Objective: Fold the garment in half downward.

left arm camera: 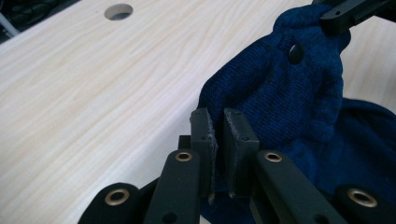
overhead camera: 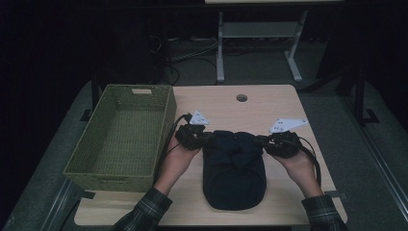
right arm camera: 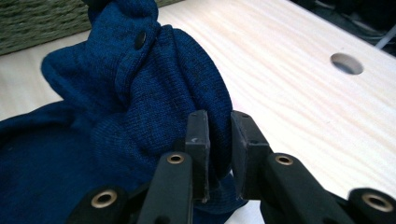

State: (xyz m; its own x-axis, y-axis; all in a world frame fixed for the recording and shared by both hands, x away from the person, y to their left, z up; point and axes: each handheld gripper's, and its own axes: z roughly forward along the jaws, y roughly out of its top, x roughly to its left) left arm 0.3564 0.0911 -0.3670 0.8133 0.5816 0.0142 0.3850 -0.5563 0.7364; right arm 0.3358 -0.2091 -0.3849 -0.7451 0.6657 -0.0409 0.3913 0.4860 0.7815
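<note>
Both claws pinch the blue sweater (overhead camera: pixel 234 168): left gripper (left arm camera: pixel 218 133) & right gripper (right arm camera: pixel 219 135) each clamp a top corner, mid-table by the basket (overhead camera: pixel 122 139). Folding looks partway done imo; basket empty, so stowing remains.

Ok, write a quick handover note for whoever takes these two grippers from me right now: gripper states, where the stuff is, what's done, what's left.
Left gripper: shut on the left top edge of the blue knit garment.
Right gripper: shut on the right top edge of the same garment.
The garment lies on the wooden table in front of the person, its top edge bunched and raised between the grippers, the rest flat.
The green woven basket stands to the left and holds nothing.
Done: both grips appear secure.
Left, probably: finish folding the garment and place it in the basket.
</note>
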